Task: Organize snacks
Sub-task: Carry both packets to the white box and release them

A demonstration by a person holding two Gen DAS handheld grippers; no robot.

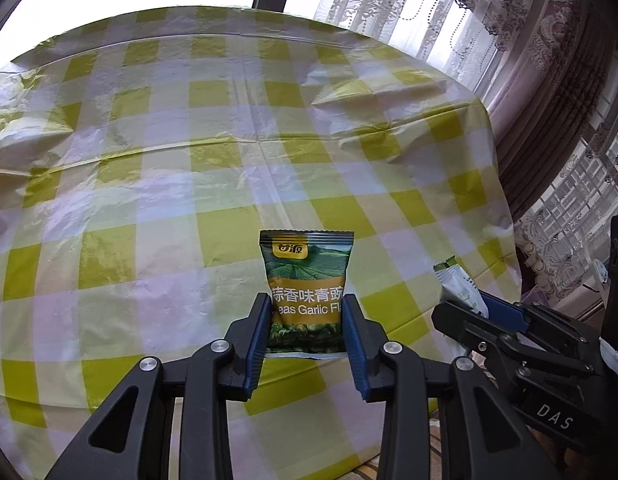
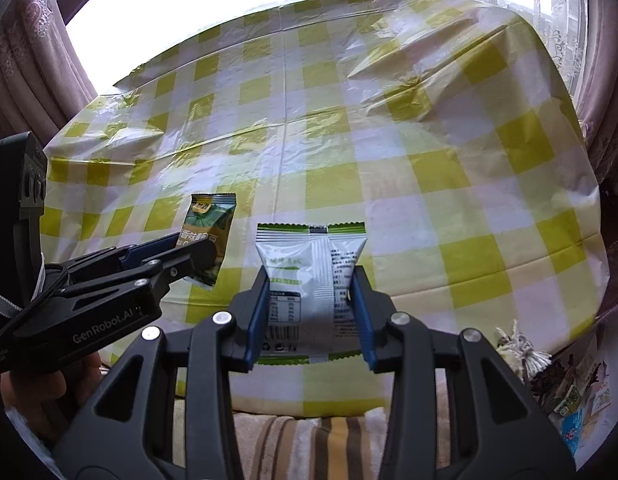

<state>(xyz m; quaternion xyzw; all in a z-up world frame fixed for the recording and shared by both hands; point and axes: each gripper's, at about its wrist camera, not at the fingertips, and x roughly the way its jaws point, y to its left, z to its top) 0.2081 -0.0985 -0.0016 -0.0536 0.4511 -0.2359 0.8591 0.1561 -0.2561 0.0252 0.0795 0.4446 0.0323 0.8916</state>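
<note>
Now both tongs clenched: left tongs point(image 1: 305, 328) on green pea packet point(image 1: 307, 276), right tongs point(image 2: 311, 312) on white packet point(image 2: 311, 276).

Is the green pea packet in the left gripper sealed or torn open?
Looks sealed: the green pea packet shows an intact crimped top edge, pinched between the left gripper pads.

Pea packet point(image 1: 307, 292) left of silver packet point(image 2: 311, 280), both above table point(image 1: 149, 140); snack pile point(image 2: 577, 396) right.

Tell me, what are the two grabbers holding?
Left gripper pinches the green pea packet by its lower sides; right gripper pinches the white packet likewise.
</note>
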